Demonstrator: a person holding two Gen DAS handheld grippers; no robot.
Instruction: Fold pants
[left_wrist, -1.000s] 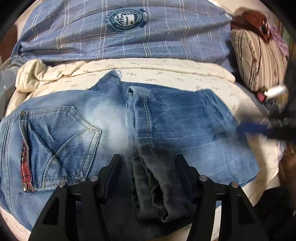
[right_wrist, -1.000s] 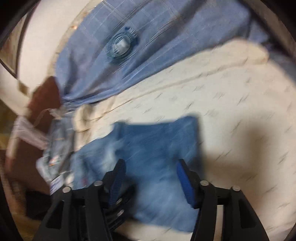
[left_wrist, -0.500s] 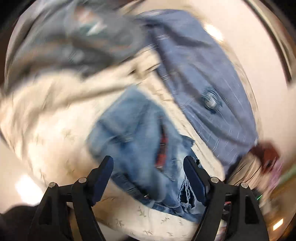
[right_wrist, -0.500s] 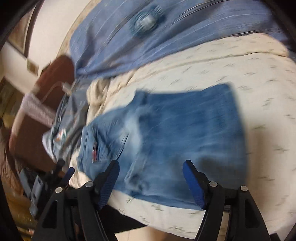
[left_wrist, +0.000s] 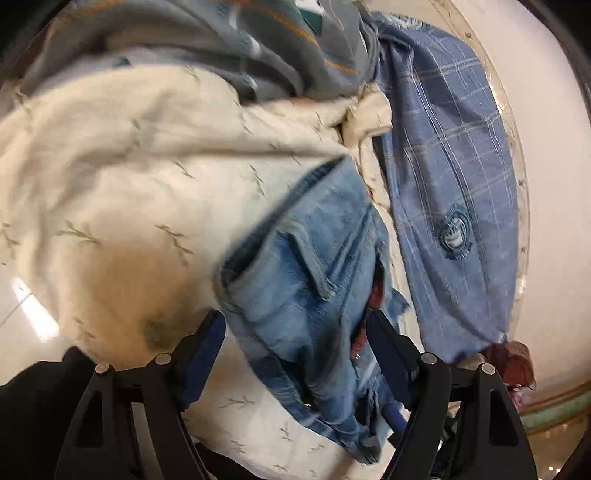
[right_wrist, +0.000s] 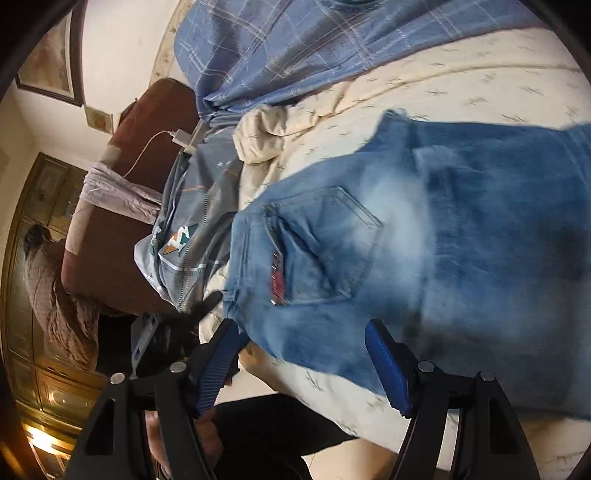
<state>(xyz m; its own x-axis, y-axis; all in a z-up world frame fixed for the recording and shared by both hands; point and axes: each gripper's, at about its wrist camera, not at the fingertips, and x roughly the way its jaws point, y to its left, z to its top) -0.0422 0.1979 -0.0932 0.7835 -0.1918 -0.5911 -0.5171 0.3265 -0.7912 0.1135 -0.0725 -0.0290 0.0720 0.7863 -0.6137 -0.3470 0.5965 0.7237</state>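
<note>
Blue jeans (left_wrist: 314, 280) lie folded on the cream leaf-print bedspread (left_wrist: 122, 177), just ahead of the left gripper (left_wrist: 295, 354), whose jaws are spread and empty. The right gripper (right_wrist: 303, 365) is spread too, holding nothing, with the jeans' back pocket (right_wrist: 317, 247) just beyond its fingertips and a blue plaid pillow (right_wrist: 295, 48) farther off.

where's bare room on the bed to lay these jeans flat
Bare cream leaf-print sheet lies left of the folded blue denim jeans. It is crowded behind: grey patterned blanket, blue plaid pillowcase.
</note>
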